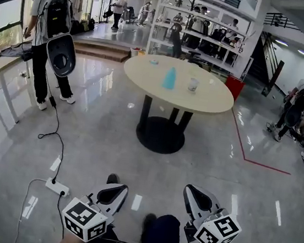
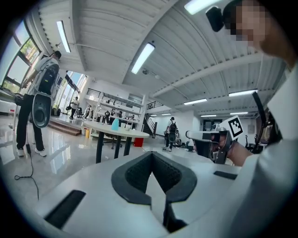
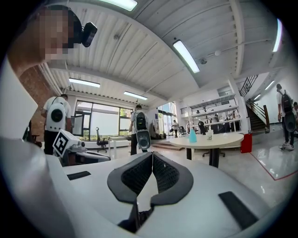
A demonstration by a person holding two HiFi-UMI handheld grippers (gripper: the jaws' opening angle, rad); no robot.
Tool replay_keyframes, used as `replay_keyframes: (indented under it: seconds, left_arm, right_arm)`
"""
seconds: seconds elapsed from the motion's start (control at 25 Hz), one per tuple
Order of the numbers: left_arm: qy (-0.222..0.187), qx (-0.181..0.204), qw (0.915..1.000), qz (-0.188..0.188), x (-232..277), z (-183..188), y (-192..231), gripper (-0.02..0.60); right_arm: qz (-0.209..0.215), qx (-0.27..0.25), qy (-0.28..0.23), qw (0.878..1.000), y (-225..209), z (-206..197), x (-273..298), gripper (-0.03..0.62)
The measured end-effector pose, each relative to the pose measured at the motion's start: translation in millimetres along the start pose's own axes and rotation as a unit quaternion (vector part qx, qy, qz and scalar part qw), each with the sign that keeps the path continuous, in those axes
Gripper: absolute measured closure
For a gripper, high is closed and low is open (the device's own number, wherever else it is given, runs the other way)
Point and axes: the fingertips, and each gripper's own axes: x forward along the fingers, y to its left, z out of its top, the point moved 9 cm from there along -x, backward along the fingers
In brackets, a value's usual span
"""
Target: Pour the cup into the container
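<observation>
A round beige table point(image 1: 199, 99) stands some way ahead on a black pedestal. On it are a blue tapered vessel point(image 1: 170, 78) and a small clear cup point(image 1: 193, 85), close together. Both grippers are low in the head view, far short of the table. My left gripper point(image 1: 115, 190) is shut with nothing between its pads, and so is my right gripper point(image 1: 195, 196). The left gripper view shows my left gripper point(image 2: 152, 155) with the table point(image 2: 132, 134) and blue vessel point(image 2: 115, 123) in the distance. Past my right gripper point(image 3: 152, 155), the right gripper view shows the blue vessel point(image 3: 192, 135) and clear cup point(image 3: 210, 135).
A person with a backpack point(image 1: 50, 32) stands at the left beside a grey desk point(image 1: 4, 62). A white power strip point(image 1: 57, 187) and its cable lie on the glossy floor. A red bin point(image 1: 234, 85) stands behind the table, with shelving beyond. More people are at the right point(image 1: 295, 109).
</observation>
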Motion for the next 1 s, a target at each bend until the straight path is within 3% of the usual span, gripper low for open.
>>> replay_keyframes:
  seconds: [0.32,0.6,0.72,1.0]
  left_arm:
    - [0.011,0.009,0.9998,-0.012,-81,-23,-74,0.589]
    - [0.022,0.012,0.9995,-0.019,-212,-46,-151,0.589]
    - [0.022,0.005,0.9996,-0.018,-244,-52,-205,0.589]
    - [0.021,0.005,0.9997,-0.013,-375,-111,-316,0.589]
  right_arm:
    - [-0.001,0.017,-0.001,1.0,75,-19,-94,0.586]
    - [-0.004,0.027,-0.007,1.0,191,-27,-195,0.586]
    - [-0.008,0.024,-0.003,1.0,212,-19,-257,0.586]
    - [-0.01,0.027,0.002,1.0,310,-55,-397,0.587]
